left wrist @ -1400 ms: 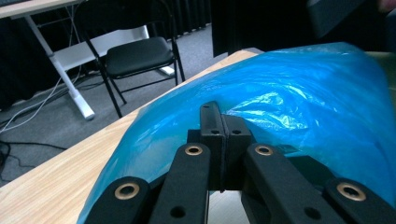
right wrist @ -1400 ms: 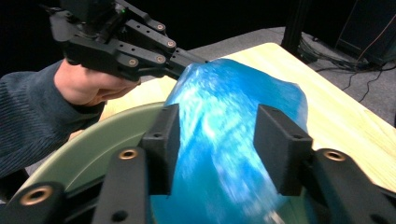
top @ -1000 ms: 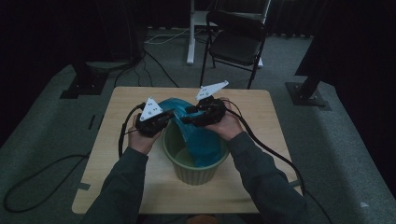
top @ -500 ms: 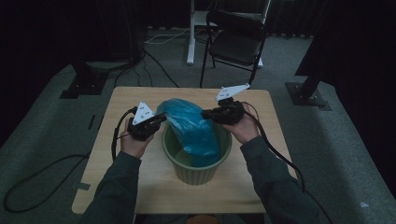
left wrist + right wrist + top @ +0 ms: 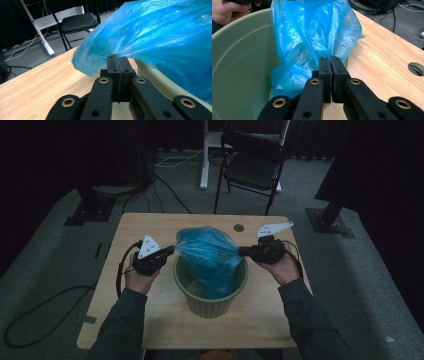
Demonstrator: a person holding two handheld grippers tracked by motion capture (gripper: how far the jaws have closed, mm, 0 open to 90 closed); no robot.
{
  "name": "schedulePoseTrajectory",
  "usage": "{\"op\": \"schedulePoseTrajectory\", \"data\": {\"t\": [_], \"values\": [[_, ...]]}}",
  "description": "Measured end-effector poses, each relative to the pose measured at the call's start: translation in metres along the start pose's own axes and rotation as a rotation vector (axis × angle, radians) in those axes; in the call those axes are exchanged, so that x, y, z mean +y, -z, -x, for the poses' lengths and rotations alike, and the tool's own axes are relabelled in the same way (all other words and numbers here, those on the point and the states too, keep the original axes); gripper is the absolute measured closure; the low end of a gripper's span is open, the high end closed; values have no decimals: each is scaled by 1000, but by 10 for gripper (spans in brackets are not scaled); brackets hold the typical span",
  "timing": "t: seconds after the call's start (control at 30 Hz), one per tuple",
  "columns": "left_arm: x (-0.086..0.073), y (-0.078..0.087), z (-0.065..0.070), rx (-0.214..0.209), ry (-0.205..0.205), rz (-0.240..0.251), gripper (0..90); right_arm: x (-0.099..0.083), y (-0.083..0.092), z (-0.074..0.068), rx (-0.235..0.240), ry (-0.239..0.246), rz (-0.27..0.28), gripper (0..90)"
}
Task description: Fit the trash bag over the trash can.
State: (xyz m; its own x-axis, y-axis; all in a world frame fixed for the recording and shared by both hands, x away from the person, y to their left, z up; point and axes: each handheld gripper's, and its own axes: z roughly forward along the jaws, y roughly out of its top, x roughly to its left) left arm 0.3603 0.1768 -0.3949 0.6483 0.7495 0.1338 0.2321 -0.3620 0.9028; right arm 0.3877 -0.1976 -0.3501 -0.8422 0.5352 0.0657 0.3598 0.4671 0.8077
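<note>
Lining the green bin with the blue bag, both grippers pinching its rim.

Table (image 5: 150, 320) > green bin (image 5: 210, 302) at centre > blue bag (image 5: 207, 252), half inside, stretched over the bin. Film looks light, limp, slippery, tear-prone: grip bunched hem only. Left gripper (image 5: 117, 58) clamped on left hem; right gripper (image 5: 329, 60), jaws just closing, pinches right hem.

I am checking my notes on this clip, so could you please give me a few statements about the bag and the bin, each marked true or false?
1. The left gripper is shut on the blue bag. True.
2. The right gripper hangs open, clear of the bag. False: its jaws pinch the bag's edge.
3. The bag's lower part hangs inside the green bin. True.
4. The bin stands on the floor. False: it stands on the wooden table.
5. A black chair stands beyond the table. True.
</note>
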Motion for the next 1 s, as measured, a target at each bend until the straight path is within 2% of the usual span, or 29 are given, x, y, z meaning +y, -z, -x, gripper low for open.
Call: {"op": "schedulePoseTrajectory", "data": {"t": [0.07,0.2,0.47,0.67,0.73,0.87,1.0], "values": [[2,0,1,-1,-6,4,899,3,1,-1,12,5,18,709],[5,-2,3,-1,-12,9,899,18,-2,-6,22,30,49,607],[5,-4,5,-6,-17,11,899,51,-26,-15,3,78,37,552],[6,-3,5,-12,-15,13,899,67,-56,-19,-44,112,-27,534],[6,-2,5,-13,-14,14,899,69,-64,-17,-75,120,-58,577],[4,0,4,-13,-14,13,899,67,-69,-10,-107,127,-111,805],[0,3,2,-7,-5,11,899,61,-59,-1,-145,63,-87,890]]}}
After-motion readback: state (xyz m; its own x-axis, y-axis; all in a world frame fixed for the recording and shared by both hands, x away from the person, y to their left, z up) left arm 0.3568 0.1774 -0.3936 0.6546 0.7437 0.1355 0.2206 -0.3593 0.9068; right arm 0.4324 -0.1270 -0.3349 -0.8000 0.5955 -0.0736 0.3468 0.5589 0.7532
